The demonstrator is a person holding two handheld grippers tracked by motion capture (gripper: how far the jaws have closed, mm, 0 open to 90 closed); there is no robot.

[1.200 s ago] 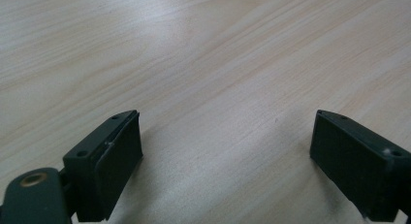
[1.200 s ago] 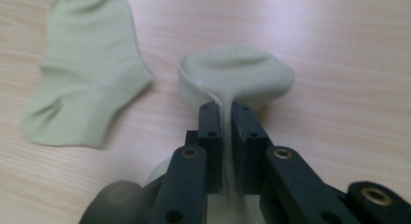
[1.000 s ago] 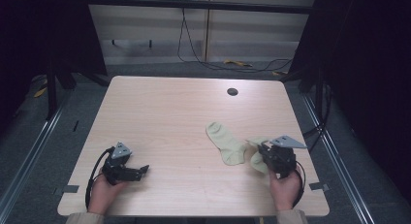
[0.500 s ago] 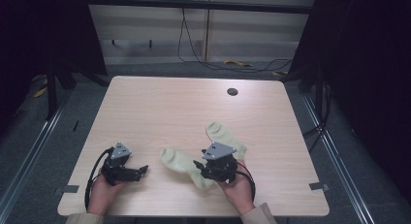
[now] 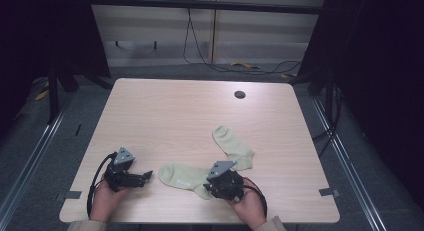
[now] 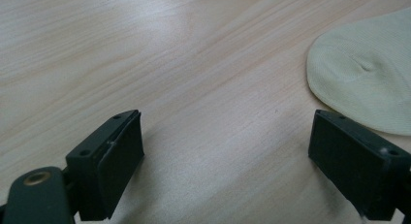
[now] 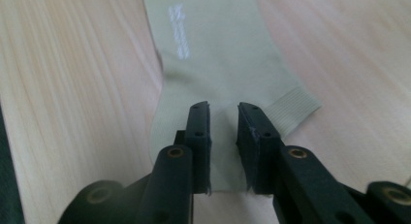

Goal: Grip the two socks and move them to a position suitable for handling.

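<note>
Two pale yellow-green socks lie on the wooden table (image 5: 165, 116). The near sock (image 5: 184, 176) stretches across the front middle of the table. My right gripper (image 5: 210, 185) sits at its right end. In the right gripper view the right gripper (image 7: 223, 112) has its jaws nearly together on the near sock (image 7: 213, 54), close to the ribbed cuff (image 7: 293, 103). The second sock (image 5: 233, 146) lies just behind, apart from both grippers. My left gripper (image 5: 145, 177) rests at the front left, open. Its jaws (image 6: 225, 151) are wide apart over bare wood, and the sock's toe (image 6: 363, 83) lies just beyond the right jaw.
A dark round grommet (image 5: 239, 94) sits near the table's far edge. Bare wood spreads over the back and left of the table. Dark curtains and floor rails flank the table, and cables run along the floor behind.
My right gripper has dragged one sock from the right side leftward to the front middle, away from the other sock. The left gripper has stayed in place.
</note>
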